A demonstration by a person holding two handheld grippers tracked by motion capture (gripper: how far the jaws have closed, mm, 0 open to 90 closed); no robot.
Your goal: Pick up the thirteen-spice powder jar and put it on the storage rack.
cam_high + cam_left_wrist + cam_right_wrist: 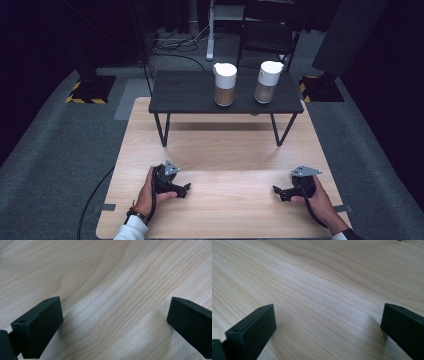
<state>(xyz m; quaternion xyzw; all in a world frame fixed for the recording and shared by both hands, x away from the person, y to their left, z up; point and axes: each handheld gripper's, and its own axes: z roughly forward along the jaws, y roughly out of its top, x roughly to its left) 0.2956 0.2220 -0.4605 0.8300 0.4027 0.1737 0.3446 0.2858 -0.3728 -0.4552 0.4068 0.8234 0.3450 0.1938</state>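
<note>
From the high view, I am resting my left hand-held gripper (183,190) and my right hand-held gripper (278,192) on the near end of the pale wooden tabletop (220,150), while the two white-lidded clear jars of brown grains, the left jar (224,84) and the right jar (268,82), are standing well apart from me on the small black raised table (190,92) at the far end. Reaching that far, I am risking clipping the raised edge or tipping a tall jar. In the left gripper view, my jaws are standing wide apart around bare wood grain (112,290), gripping nothing. In the right gripper view, the jaws are likewise spread wide over bare wood (324,290); a smooth jar could be slipping if pinched off-centre.
</note>
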